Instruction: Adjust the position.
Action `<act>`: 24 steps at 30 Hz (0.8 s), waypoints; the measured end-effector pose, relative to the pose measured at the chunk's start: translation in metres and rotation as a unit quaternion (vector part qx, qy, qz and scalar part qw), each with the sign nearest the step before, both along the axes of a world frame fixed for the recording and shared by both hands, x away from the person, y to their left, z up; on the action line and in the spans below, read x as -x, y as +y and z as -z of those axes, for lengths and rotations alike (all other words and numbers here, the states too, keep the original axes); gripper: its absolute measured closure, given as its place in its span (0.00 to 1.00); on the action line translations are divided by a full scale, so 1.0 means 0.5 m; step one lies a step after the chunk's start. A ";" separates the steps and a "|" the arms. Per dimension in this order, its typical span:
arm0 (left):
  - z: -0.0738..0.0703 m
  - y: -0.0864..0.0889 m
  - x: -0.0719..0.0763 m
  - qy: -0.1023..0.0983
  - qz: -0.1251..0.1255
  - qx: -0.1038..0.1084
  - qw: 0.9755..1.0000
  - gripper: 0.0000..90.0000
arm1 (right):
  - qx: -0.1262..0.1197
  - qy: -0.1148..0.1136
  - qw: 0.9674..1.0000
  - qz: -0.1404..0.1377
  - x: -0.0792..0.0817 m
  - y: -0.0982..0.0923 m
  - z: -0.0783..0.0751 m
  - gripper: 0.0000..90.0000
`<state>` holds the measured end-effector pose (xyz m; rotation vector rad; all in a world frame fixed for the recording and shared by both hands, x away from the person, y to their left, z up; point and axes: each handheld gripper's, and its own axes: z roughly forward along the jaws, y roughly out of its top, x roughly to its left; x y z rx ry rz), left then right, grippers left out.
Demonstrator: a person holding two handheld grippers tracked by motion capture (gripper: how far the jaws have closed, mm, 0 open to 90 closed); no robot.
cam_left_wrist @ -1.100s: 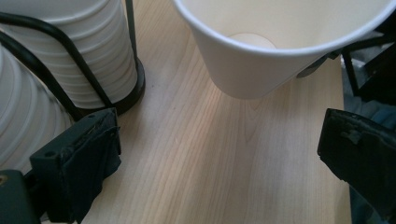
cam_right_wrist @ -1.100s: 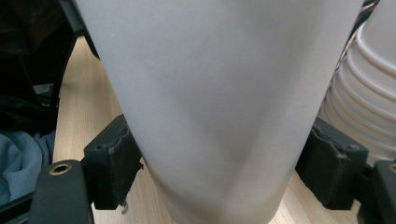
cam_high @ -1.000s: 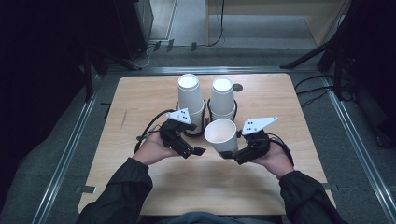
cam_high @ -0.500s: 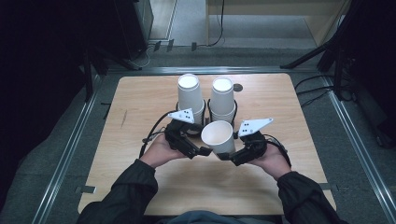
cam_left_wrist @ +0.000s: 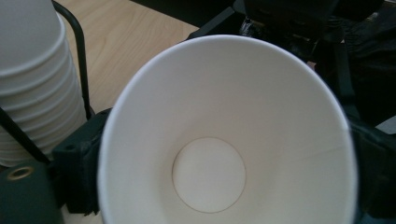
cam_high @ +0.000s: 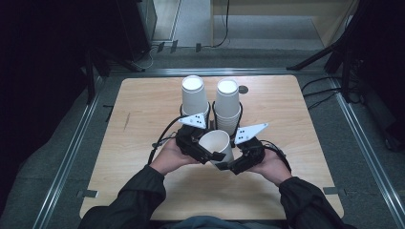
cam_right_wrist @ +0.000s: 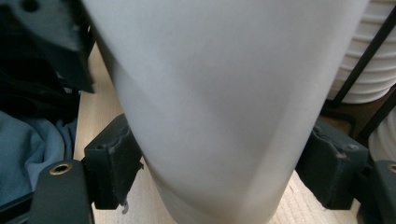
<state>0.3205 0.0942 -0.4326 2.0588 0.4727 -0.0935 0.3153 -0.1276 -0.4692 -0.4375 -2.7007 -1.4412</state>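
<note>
A white paper cup (cam_high: 216, 141) is held just above the table between both hands, its mouth turned toward my left gripper (cam_high: 210, 151). In the left gripper view I look straight into the cup (cam_left_wrist: 210, 172); the left gripper's jaws have just been closing and its black fingers (cam_left_wrist: 77, 172) touch the rim on both sides. My right gripper (cam_high: 230, 164) is shut on the cup's lower body (cam_right_wrist: 224, 93), with a pad (cam_right_wrist: 112, 163) pressed against each side.
Two stacks of upside-down white cups (cam_high: 193, 95) (cam_high: 227, 102) stand in a black wire holder (cam_high: 210, 112) just behind the grippers. The left gripper view has the stack (cam_left_wrist: 32, 84) at its left. Bare wooden table (cam_high: 143, 109) lies to either side.
Both hands drew together and slightly nearer the person. The left gripper slid over the cup's mouth, which a second ago stood free beside it; the right gripper kept its hold.
</note>
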 end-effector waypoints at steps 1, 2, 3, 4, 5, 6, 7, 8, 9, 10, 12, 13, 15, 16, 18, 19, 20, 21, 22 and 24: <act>0.000 0.000 0.000 0.000 0.000 0.000 1.000 0.11 | -0.001 -0.006 1.000 -0.001 -0.002 -0.001 -0.001 0.25; -0.001 0.004 -0.001 -0.003 -0.003 0.002 1.000 0.12 | 0.000 -0.008 1.000 -0.001 -0.002 -0.001 -0.002 0.25; -0.001 0.004 -0.001 -0.003 -0.003 0.002 1.000 0.13 | 0.000 -0.008 1.000 -0.001 -0.002 -0.001 -0.002 0.25; 0.000 0.007 -0.004 0.003 -0.005 0.004 1.000 0.13 | 0.000 -0.011 1.000 0.000 -0.003 -0.002 -0.003 0.25; 0.000 0.008 -0.006 0.008 -0.005 0.008 1.000 0.14 | -0.001 -0.013 1.000 0.002 -0.005 -0.002 -0.003 0.25; 0.001 0.009 -0.008 0.010 -0.003 0.008 1.000 0.14 | -0.003 -0.013 1.000 0.002 -0.006 -0.002 -0.003 0.25; 0.001 0.010 -0.009 0.012 -0.003 0.007 1.000 0.15 | -0.002 -0.014 1.000 0.002 -0.006 -0.002 -0.003 0.25; 0.000 0.011 -0.009 0.013 -0.001 0.011 1.000 0.15 | -0.001 -0.016 1.000 0.003 -0.005 -0.003 -0.003 0.25; -0.001 0.011 -0.009 0.014 -0.001 0.010 1.000 0.15 | -0.005 -0.014 1.000 -0.001 -0.005 -0.004 -0.003 0.25; -0.002 0.010 -0.008 0.013 -0.002 0.012 1.000 0.15 | -0.006 -0.015 1.000 -0.002 -0.005 -0.005 -0.002 0.24; -0.002 0.011 -0.008 0.012 -0.010 0.005 1.000 0.16 | -0.003 -0.008 1.000 0.006 -0.004 -0.005 -0.002 0.21; -0.002 0.015 -0.010 0.014 -0.012 0.005 1.000 0.16 | 0.007 -0.010 1.000 0.019 -0.005 -0.004 -0.001 0.17; -0.003 0.021 -0.016 0.013 -0.033 -0.003 0.999 0.17 | 0.022 0.000 0.999 0.024 -0.006 -0.006 -0.001 0.16; -0.003 0.024 -0.019 0.015 -0.034 -0.005 0.999 0.17 | 0.027 -0.008 0.999 0.036 -0.006 -0.013 -0.001 0.15; -0.005 0.027 -0.022 0.014 -0.040 -0.005 0.999 0.17 | 0.028 -0.012 0.999 0.043 -0.007 -0.016 -0.001 0.15; -0.006 0.029 -0.022 0.010 -0.040 -0.012 0.999 0.17 | 0.034 -0.017 0.998 0.052 -0.007 -0.020 -0.002 0.15; -0.006 0.030 -0.022 0.007 -0.041 -0.015 0.999 0.16 | 0.041 -0.039 0.996 0.064 -0.005 -0.033 -0.004 0.15; -0.006 0.030 -0.022 0.004 -0.040 -0.022 0.999 0.16 | 0.041 -0.039 0.996 0.064 -0.005 -0.033 -0.004 0.15; -0.006 0.032 -0.022 -0.001 -0.039 -0.028 0.999 0.16 | 0.041 -0.040 0.996 0.064 -0.005 -0.038 -0.006 0.15; -0.007 0.033 -0.021 -0.016 -0.049 -0.037 0.998 0.17 | 0.055 -0.025 0.996 0.070 -0.003 -0.055 -0.011 0.17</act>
